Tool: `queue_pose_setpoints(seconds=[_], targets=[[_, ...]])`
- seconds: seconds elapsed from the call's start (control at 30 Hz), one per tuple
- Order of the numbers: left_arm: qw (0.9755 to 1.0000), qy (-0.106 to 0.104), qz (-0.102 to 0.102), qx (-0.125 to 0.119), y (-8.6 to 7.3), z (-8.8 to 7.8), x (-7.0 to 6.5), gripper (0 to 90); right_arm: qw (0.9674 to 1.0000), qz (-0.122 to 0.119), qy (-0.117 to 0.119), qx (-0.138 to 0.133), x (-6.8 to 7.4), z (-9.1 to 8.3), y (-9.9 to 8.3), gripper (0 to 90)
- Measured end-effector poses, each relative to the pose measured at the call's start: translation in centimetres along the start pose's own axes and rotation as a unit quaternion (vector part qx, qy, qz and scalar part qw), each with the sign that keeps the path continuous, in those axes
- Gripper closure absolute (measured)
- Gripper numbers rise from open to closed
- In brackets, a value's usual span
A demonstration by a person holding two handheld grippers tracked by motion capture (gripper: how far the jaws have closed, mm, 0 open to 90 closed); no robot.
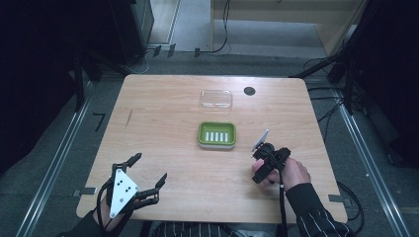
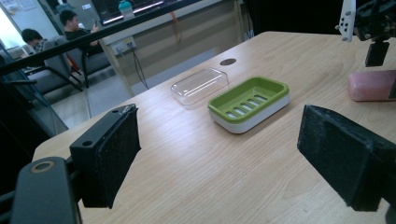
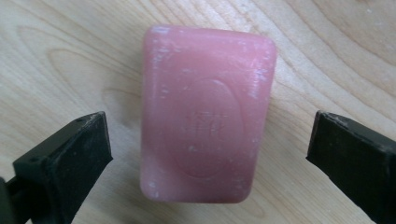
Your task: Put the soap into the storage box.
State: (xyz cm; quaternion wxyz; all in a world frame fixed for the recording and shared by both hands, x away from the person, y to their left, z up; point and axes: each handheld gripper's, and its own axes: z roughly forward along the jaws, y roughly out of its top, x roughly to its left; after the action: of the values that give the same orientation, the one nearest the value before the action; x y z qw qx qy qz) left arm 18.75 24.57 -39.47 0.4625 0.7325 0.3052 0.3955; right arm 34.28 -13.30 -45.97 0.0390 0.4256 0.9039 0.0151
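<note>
Black padded jaws of the right gripper [image 3: 208, 140] stand spread wide on either side of a pink rectangular soap bar [image 3: 205, 114] (stamped oval on top), which lies flat on the pale wooden table [image 1: 163, 113]. Near the front edge, the left gripper [image 1: 149, 170] hovers with its jaws released too, facing a green slotted plastic soap dish [image 2: 250, 102].

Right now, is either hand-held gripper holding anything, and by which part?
Nothing is held. The right hand-held gripper is open, its jaws on either side of the pink soap bar without touching it. The left hand-held gripper is open over bare table.
</note>
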Motion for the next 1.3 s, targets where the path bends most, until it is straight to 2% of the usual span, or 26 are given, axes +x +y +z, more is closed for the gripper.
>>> queue_pose_setpoints(seconds=[0.23,0.4,0.77,1.07,1.3], targets=[[1.0,-0.001,0.001,0.001,0.0,0.0,-0.01,13.2,1.0,-0.003,0.001,0.003,-0.14,0.35,0.27,2.8],[1.0,-0.001,0.002,0.001,0.01,0.01,-0.02,13.3,0.9999,-0.009,0.005,0.01,-0.28,0.59,0.55,12.9],[1.0,-0.001,0.002,0.001,0.01,0.01,-0.03,13.3,0.9998,-0.012,0.011,0.011,-0.17,0.7,0.62,26.6],[1.0,-0.001,0.002,0.001,0.01,0.0,-0.03,13.3,0.9996,-0.019,0.017,0.01,-0.03,0.7,0.65,34.6],[1.0,-0.001,0.003,0.001,0.01,0.0,-0.03,13.3,0.9995,-0.02,0.021,0.009,-0.08,0.66,0.63,36.5]])
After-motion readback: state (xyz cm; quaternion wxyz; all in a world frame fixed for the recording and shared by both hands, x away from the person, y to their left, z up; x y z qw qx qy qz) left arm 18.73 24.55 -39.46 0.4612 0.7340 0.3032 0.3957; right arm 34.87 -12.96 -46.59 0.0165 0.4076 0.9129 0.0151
